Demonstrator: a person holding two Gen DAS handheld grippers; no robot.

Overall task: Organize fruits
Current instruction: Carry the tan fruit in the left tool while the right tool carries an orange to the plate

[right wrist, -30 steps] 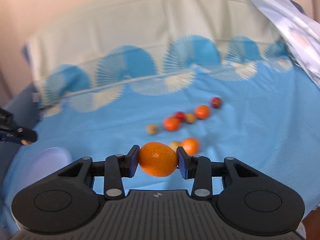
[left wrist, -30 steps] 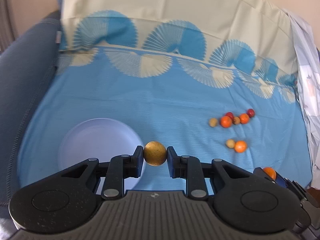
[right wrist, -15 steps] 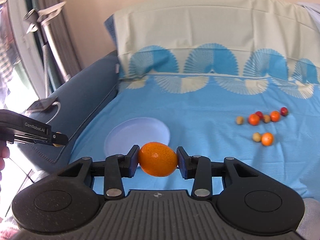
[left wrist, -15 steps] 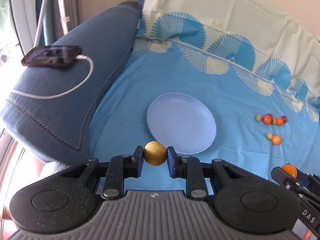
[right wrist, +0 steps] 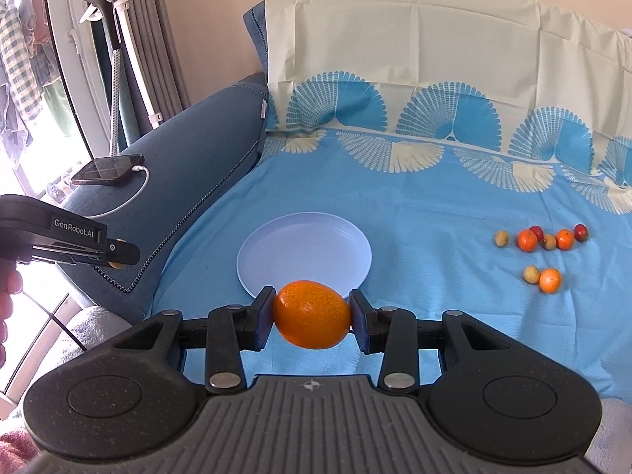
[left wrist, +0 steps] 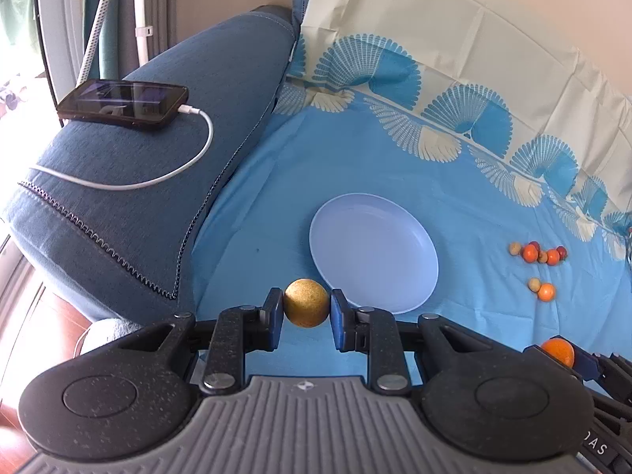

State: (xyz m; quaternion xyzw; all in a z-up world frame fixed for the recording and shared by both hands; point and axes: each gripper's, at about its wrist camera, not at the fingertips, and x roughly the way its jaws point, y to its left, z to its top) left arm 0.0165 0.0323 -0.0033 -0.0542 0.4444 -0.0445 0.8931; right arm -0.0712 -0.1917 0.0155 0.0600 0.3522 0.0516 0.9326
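Holding two fruits at once, I have each gripper clamped on its own piece. My left gripper [left wrist: 306, 308] pinches a small golden-brown ball [left wrist: 306, 303] between its blue pads, the fruit sitting squarely in the middle of the gap. My right gripper [right wrist: 312, 316] pinches an orange [right wrist: 312, 315], which fills the gap and bulges above and below the pads.

Just ahead of the left gripper, slightly to its right, lies the pale plate [left wrist: 418, 237] on the blue sheet [left wrist: 276, 197]; it holds nothing. From the right gripper the same plate [right wrist: 260, 249] sits directly ahead, its near rim just behind the orange.

Farther off to the right of both grippers, the remaining fruits lie on the sheet: a row of six [right wrist: 541, 238], mixing tan, orange and red pieces, and nearer to me a pair [right wrist: 543, 277], one tan and one orange, touching or nearly so. Both groups are well apart from the plate.

Left of the left gripper rises a blue armrest [left wrist: 138, 205], with a phone [left wrist: 122, 104] lying on top and a white cable [left wrist: 189, 162] plugged into it.

In the right wrist view my left gripper shows at the left edge, with fingers of a hand [right wrist: 10, 288] below it. In the left wrist view the orange shows at the lower right edge.
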